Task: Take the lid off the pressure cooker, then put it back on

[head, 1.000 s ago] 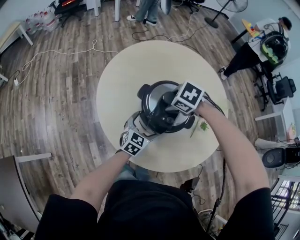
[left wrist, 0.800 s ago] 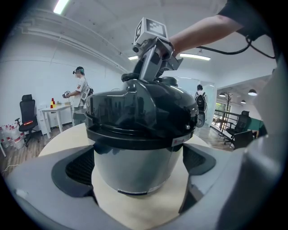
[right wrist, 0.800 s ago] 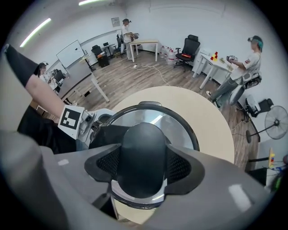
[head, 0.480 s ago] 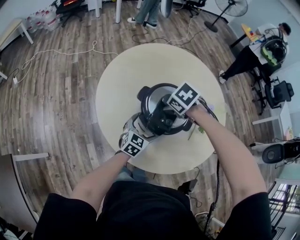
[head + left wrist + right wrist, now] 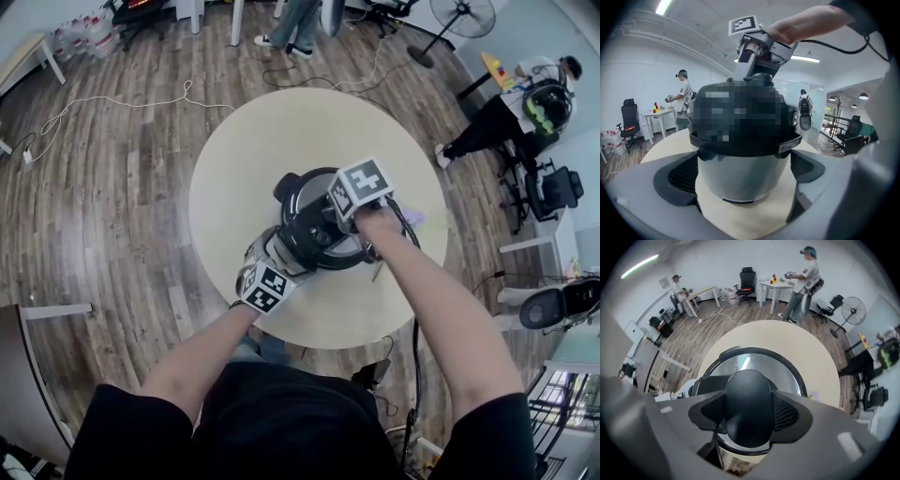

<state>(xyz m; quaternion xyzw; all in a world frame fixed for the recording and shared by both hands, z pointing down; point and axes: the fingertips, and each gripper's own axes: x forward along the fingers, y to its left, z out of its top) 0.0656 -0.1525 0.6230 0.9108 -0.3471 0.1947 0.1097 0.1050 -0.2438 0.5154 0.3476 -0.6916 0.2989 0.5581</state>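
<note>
Pressure cooker point(image 5: 740, 180) stands a little right of the middle of the round pale table point(image 5: 253, 141), with its lid point(image 5: 783, 367) on. The steel dome covers the pot all the way round inside a black rim, so whatever is inside is hidden.

From above, the right gripper point(image 5: 748, 414) points almost straight down at the lid. Its jaws have just been closing, and the two pads now pinch the black knob point(image 5: 747, 397) at the lid's centre, one on each side. A black bar runs from under the knob toward the lid's edge.

The left gripper point(image 5: 742, 169) comes in low from the person's side of the table, pointing slightly downward at the cooker's steel wall. Its jaws are spread wide round the pot just under the black rim, and each pad lies against the side of the pot where it is widest. Below that the wall tapers and a little table shows on either side.

A black cable point(image 5: 416, 347) trails from the right gripper back along the arm. Nothing stands between either gripper and the cooker.

Around the table lies a wooden floor point(image 5: 112, 216) with a white cord point(image 5: 122, 105) snaking over it. Well behind the table, a person point(image 5: 801, 277) stands at a small white desk, and a pedestal fan point(image 5: 854, 311) stands to the right.
</note>
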